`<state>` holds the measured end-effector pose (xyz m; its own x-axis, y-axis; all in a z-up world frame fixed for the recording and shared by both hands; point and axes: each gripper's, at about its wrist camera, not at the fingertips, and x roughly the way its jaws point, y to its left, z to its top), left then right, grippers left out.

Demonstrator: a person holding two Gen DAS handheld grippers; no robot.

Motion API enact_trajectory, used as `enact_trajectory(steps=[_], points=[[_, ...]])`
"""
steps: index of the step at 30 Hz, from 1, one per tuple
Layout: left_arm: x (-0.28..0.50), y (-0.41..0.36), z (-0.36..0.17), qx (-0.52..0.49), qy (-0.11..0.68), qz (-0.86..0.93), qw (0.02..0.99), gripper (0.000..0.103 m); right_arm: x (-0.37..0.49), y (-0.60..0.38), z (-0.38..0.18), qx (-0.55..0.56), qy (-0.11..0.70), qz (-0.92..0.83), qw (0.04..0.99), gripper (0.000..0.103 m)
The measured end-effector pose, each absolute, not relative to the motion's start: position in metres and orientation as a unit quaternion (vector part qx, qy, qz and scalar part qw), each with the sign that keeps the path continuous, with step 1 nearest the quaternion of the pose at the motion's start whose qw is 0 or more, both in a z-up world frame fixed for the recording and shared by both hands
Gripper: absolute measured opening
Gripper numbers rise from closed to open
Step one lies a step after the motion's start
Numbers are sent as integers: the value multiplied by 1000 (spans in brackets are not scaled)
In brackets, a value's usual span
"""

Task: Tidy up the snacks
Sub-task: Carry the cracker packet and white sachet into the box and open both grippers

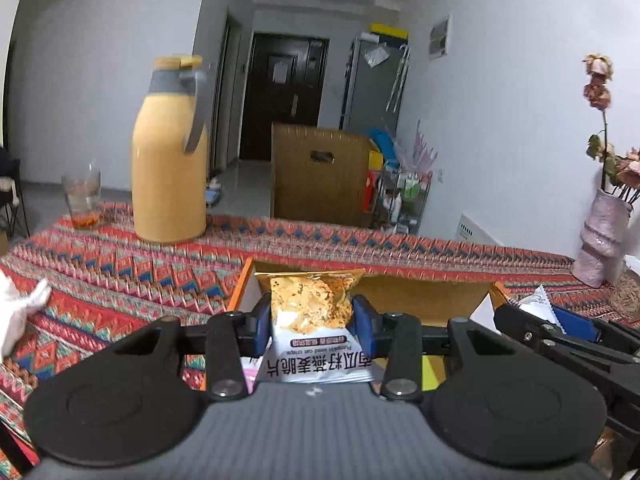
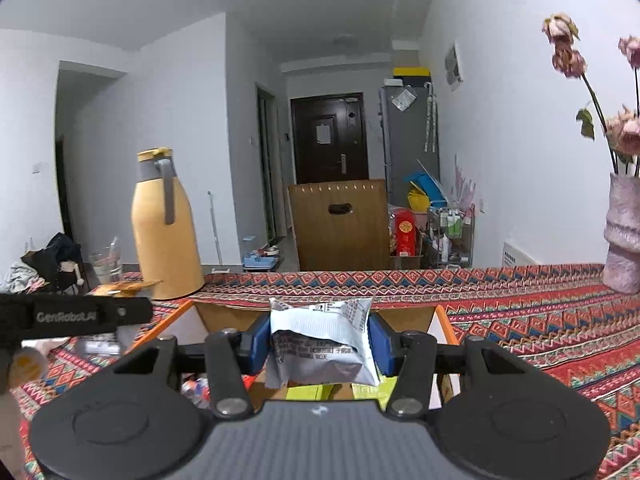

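Both tools are clenched on snack packets over the open box [image 1: 420, 292]: the left gripper [image 1: 312, 318] pinches an oat crisp packet [image 1: 310, 312] and the right gripper [image 2: 320, 344] a white packet [image 2: 322, 340], both light, crinkly, slippery and crushable, best held gently across the sides

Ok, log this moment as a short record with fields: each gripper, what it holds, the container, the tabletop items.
left gripper: shut on the oat crisp snack packet with a clear window, held upright
right gripper: shut on the white printed snack packet
container: orange-edged open cardboard box below both packets
surface: red patterned tablecloth
beyond the box: tall yellow thermos jug with grey handle, clear drinking glass to its left
far right: pink textured vase with dried roses
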<state>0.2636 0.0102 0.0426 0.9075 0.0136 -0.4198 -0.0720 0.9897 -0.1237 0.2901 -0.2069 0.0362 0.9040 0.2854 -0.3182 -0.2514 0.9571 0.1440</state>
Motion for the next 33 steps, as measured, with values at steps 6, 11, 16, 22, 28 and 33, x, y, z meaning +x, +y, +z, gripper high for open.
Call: enact_trajectory(steps=[6,11,16,22,28,33], points=[[273,15,31,-68,227,24,971,42,302,-200,16,45,194,143,969,50],[277,14,23,-65,239,28,968,42,304,-197,11,44,205,140,968,50],[274,12,22,-65,237,27,969,42,305,-199,9,44,206,137,968,50],[270,12,23,-67,231,21,971,57,305,-200,7,46,210,137,967,59],[261,12,28,-72,200,38,977,103,304,-208,4,60,210,120,969,101],[261,13,29,-77,203,39,975,103,304,-208,4,60,209,114,969,103]])
